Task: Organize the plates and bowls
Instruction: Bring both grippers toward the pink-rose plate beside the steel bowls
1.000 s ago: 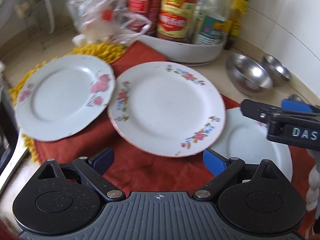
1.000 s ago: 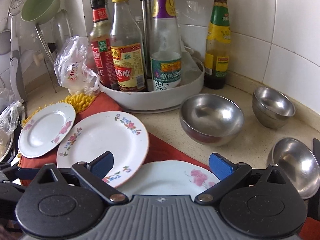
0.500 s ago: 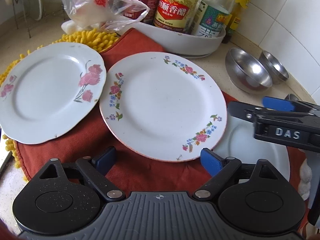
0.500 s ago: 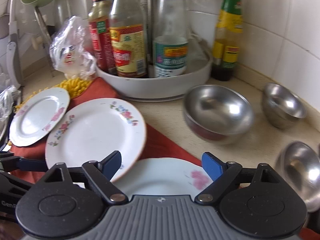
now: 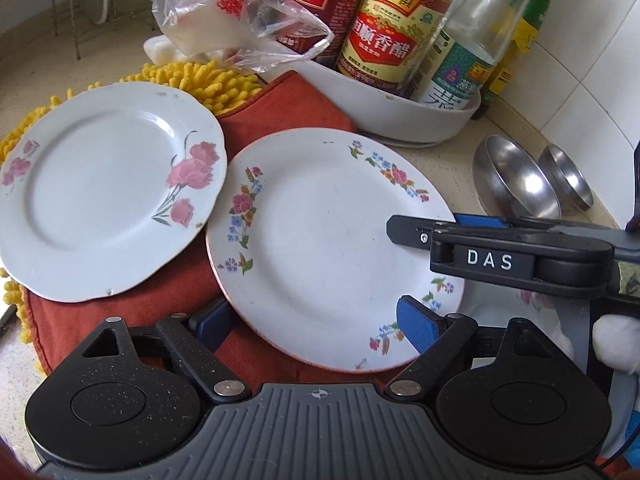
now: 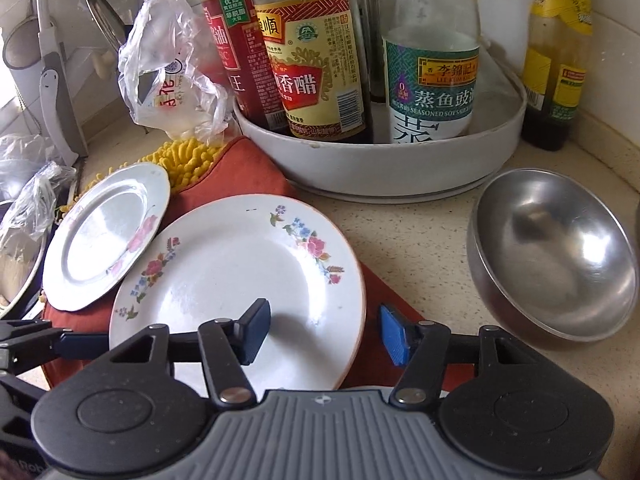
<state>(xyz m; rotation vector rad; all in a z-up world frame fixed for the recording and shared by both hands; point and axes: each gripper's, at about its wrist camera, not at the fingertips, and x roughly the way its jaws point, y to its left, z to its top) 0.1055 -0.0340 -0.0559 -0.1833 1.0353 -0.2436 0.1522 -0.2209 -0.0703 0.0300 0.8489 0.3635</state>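
A white plate with small coloured flowers lies on a red cloth; it also shows in the right wrist view. A scalloped plate with pink roses lies to its left, its edge over the flowered plate's rim. My left gripper is open at the flowered plate's near rim. My right gripper is open, its jaws straddling that plate's right rim; it shows from the side in the left view. A third plate lies mostly hidden under it. Steel bowls stand to the right.
A white tray of sauce bottles stands behind the plates, with a plastic bag and a yellow chenille mat to its left. A second steel bowl stands by the tiled wall. A dark bottle stands in the corner.
Both grippers have moved forward and down towards the flowered plate. The right gripper now straddles its right rim, and the third plate has dropped out of the right view.
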